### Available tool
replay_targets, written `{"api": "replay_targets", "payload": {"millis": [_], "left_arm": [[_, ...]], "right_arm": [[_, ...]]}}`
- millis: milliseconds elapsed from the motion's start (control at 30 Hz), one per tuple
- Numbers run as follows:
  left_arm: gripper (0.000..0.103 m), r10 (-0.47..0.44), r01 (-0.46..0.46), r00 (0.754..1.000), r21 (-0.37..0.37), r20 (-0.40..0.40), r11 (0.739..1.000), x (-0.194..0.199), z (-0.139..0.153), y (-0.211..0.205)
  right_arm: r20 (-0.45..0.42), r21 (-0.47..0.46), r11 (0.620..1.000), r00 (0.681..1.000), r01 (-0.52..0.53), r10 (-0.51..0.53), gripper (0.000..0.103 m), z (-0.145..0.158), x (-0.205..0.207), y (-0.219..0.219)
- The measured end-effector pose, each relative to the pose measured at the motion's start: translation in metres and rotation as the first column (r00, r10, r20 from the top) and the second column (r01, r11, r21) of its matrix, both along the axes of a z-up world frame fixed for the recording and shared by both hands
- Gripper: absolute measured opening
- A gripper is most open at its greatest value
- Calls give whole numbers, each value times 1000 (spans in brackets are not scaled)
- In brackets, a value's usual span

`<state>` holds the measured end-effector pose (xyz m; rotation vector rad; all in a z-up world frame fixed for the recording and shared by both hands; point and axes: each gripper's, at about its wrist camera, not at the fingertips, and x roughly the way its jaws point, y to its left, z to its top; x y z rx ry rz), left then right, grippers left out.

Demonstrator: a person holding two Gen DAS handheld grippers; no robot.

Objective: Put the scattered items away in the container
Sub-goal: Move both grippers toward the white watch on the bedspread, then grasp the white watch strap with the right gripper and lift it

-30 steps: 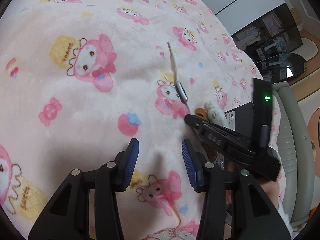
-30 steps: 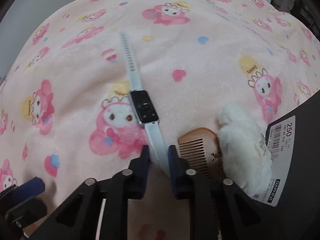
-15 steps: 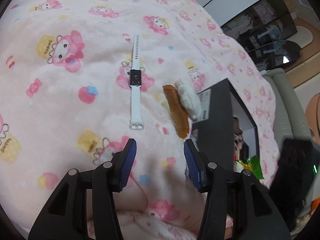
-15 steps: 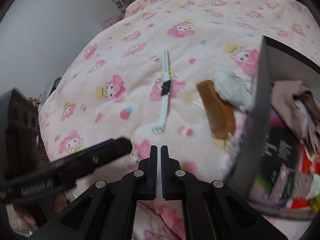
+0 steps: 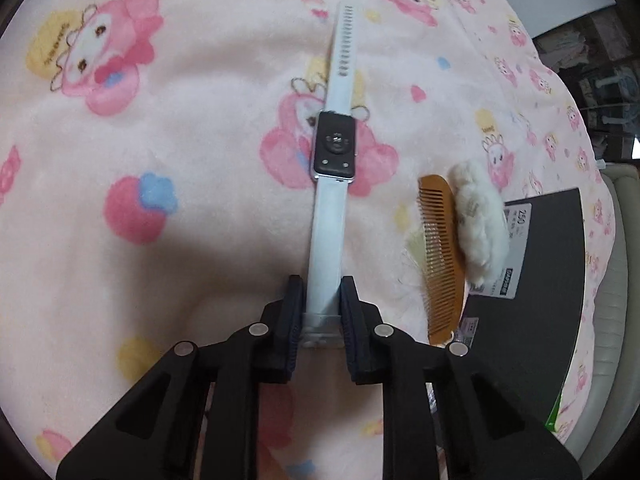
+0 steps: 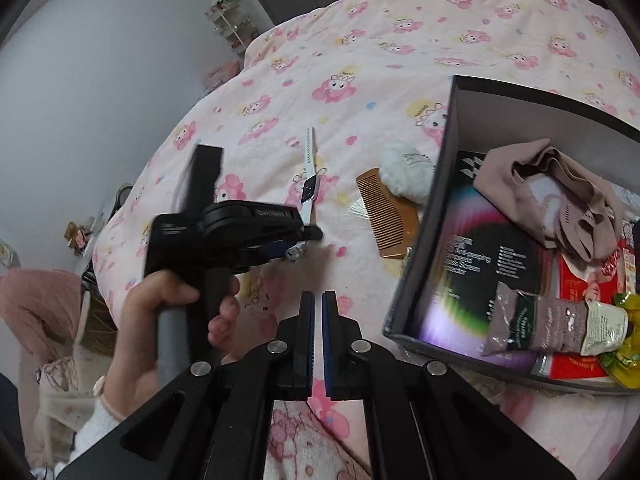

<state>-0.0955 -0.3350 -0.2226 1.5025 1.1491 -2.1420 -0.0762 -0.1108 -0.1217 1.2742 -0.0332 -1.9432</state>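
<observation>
We are looking at a bed spread with a pink cartoon-print blanket (image 5: 192, 92). The left gripper (image 5: 319, 312) is closing its fingers (image 5: 294, 312) around the buckle end of a white-strapped watch (image 5: 334, 148), which is lying flat on the blanket with its dark case facing up; the strap is sitting between the two pads, and they appear to be touching its edges. A hand (image 6: 168, 312) is gripping that tool's handle in the right wrist view. The right gripper (image 6: 318, 312) is hanging above the blanket with its fingers clenched together on nothing. Just right of the watch a wooden comb (image 5: 440, 256) is lying beside a white fluffy item (image 5: 478, 220) (we cannot tell what it is), both against the wall of the dark box (image 6: 448, 184). The box is already holding a beige cloth (image 6: 552, 188), a tube (image 6: 552, 324) and flat packets.
</observation>
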Motion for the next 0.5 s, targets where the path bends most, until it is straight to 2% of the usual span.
{"api": "replay_targets", "payload": {"millis": [133,300,400,500], "left_arm": [[17,-10,10,997,-5,-74,1000,27,32,20],[17,-67,73,985,29,-156,997,80,65,73],[17,-110,124,979,71,-172,990,105,72,110],[17,-174,194,970,112,-167,975,114,66,154]], "right_arm": [[17,-15,999,999,31,-31,2,-2,1,24],[34,-28,998,998,48,-47,2,1,15,64],[35,-30,997,996,77,-76,2,1,27,97],[64,-30,993,991,116,-114,2,-6,35,129]]}}
